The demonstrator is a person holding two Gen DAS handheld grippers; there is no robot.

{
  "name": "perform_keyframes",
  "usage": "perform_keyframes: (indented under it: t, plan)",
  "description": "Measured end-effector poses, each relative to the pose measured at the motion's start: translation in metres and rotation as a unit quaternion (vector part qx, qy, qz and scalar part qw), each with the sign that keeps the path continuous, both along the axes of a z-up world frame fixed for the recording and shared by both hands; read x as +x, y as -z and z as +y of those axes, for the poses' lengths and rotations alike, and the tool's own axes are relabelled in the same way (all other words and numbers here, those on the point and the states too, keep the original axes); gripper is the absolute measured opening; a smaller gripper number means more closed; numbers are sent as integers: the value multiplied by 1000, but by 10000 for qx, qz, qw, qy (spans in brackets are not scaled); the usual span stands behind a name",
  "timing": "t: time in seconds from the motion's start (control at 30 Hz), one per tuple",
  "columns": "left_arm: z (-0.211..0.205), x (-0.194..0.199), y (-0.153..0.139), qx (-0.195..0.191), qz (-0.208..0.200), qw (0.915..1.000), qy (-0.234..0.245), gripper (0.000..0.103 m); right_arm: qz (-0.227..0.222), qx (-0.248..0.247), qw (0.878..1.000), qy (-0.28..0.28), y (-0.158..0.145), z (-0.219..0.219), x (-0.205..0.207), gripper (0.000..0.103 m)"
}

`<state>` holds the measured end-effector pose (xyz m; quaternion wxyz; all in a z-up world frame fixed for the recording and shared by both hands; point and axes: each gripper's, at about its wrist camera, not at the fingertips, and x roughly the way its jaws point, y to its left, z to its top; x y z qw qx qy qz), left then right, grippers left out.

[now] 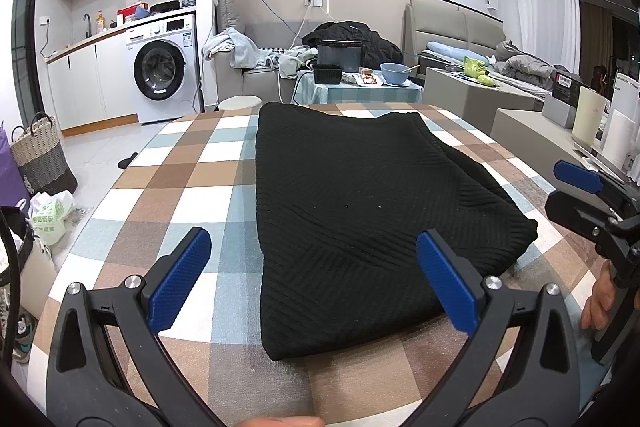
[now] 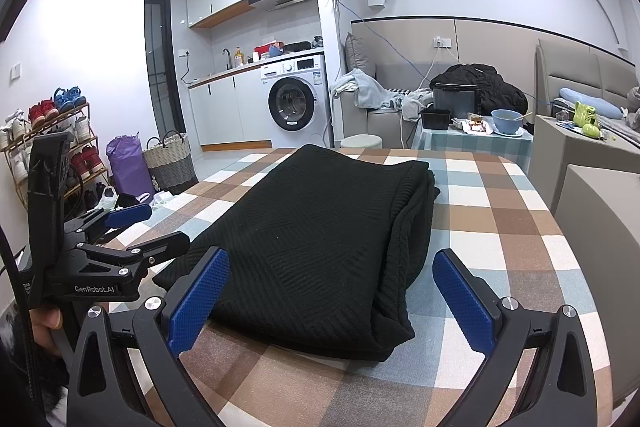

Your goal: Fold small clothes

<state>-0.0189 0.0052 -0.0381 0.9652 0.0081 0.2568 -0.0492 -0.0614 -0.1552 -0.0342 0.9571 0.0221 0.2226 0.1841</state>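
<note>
A black ribbed knit garment [image 1: 352, 211] [image 2: 320, 239] lies folded into a thick rectangle on the checked tablecloth [image 1: 168, 187] [image 2: 500, 227]. My left gripper [image 1: 316, 259] hangs open just short of the garment's near edge, nothing between its blue pads. In the right wrist view my right gripper [image 2: 332, 283] is also open, its fingers either side of the garment's near right corner without touching it. Each gripper shows in the other's view: the right one [image 1: 592, 195] at the far right, the left one [image 2: 136, 231] at the left, held by a hand.
The table's round edge drops off to the left [image 1: 92, 227] and right. Behind it stand a small table with a blue bowl [image 1: 394, 73] and black basket, a sofa with clothes, a washing machine [image 1: 162, 71], a woven basket [image 1: 40, 155] and a shoe rack [image 2: 52, 143].
</note>
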Motion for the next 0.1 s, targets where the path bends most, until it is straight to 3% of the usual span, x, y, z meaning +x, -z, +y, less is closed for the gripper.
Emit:
perform_keyframes:
  t: [0.1]
  plan:
    - [0,0,0,16,-4,10000,14,102,-3,-2,10000,8,0,0,0,103]
